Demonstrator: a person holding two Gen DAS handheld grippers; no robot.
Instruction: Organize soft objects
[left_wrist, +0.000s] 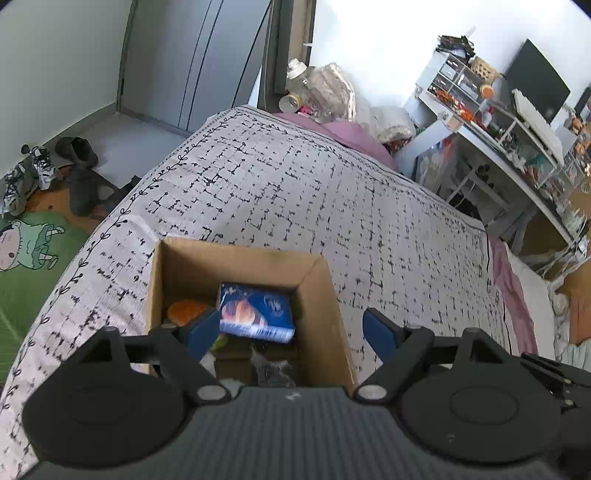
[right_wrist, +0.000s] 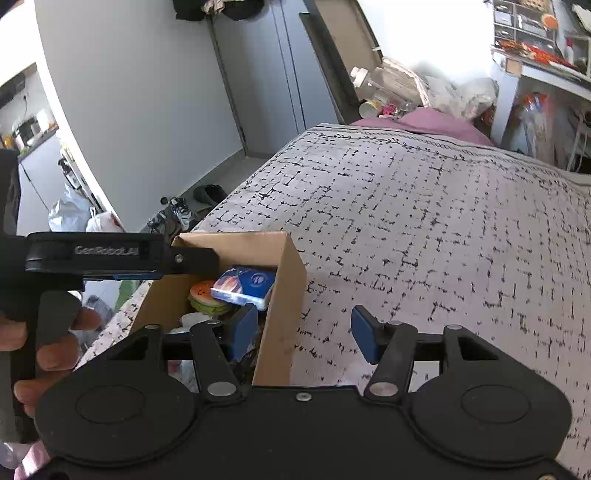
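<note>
An open cardboard box (left_wrist: 320, 295) stands on the bed and also shows in the right wrist view (right_wrist: 284, 295). Inside lie a blue tissue pack (left_wrist: 255, 314), which the right wrist view (right_wrist: 245, 286) also shows, an orange burger-shaped plush (right_wrist: 205, 297) seen in the left wrist view (left_wrist: 186, 310) too, and some white and grey items. My left gripper (left_wrist: 291, 330) is open and empty above the box, its right finger outside the box wall. My right gripper (right_wrist: 304, 330) is open and empty, straddling the box's right wall. The left gripper's body (right_wrist: 110, 254) shows over the box's left side.
The bed wears a white quilt with black marks (left_wrist: 295, 192). Shoes (left_wrist: 40, 170) and a green mat (left_wrist: 29, 266) lie on the floor to the left. A cluttered desk with shelves (left_wrist: 498, 122) stands to the right. Bags and a jar (left_wrist: 317, 88) sit at the bed's far end.
</note>
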